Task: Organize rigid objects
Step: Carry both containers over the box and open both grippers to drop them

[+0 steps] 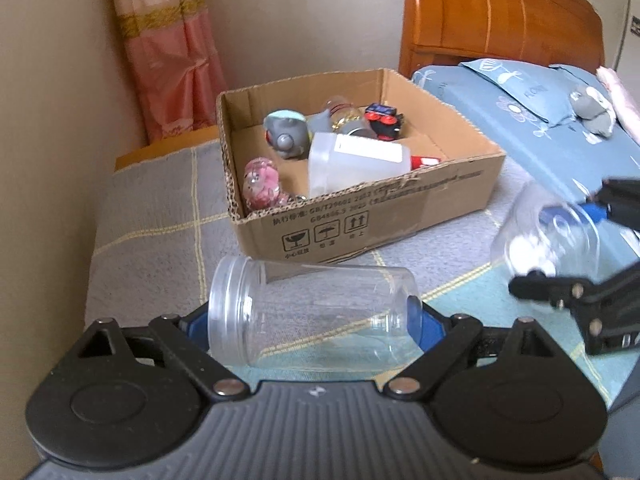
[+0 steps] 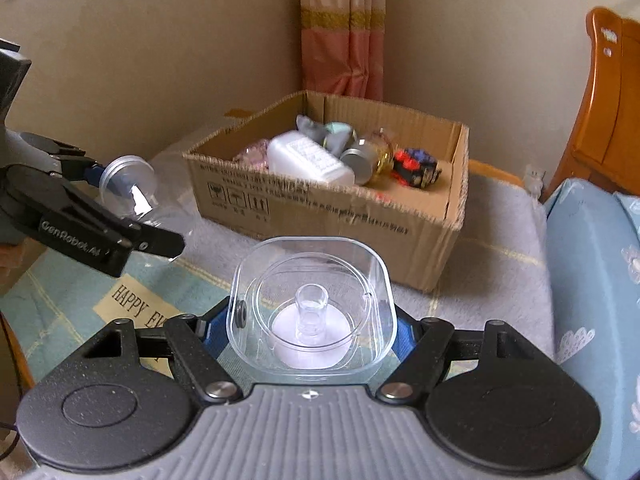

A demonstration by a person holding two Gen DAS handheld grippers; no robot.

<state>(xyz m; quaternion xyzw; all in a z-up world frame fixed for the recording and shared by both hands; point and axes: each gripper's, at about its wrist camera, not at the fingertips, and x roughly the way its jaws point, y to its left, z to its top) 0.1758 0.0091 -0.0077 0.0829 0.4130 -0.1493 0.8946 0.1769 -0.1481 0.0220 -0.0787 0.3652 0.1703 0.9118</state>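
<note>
Bedroom corner, blanket-covered bed (image 1: 152, 216): cardboard box (image 1: 360, 216) is already holding several items. Left gripper (image 1: 316, 320) fingers are clamping clear jar (image 1: 312, 312), right gripper (image 2: 312, 320) fingers clamping square clear container (image 2: 312, 308); both near the box, not yet in it.

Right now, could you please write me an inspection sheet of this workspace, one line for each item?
Surface: checked blanket on a bed, box standing on it.
Job's things: cardboard box open, partly filled; clear jar held sideways; square clear container with a knob inside.
Clutter: inside the box a white bottle, grey toy, pink toy, red-black toy car; a grey plush on the blue pillow.
Grippers: left gripper shut on the jar; right gripper shut on the container.
Cables: thin dark one at the left edge of the right view.
Surroundings: beige wall, pink curtain, wooden headboard.
</note>
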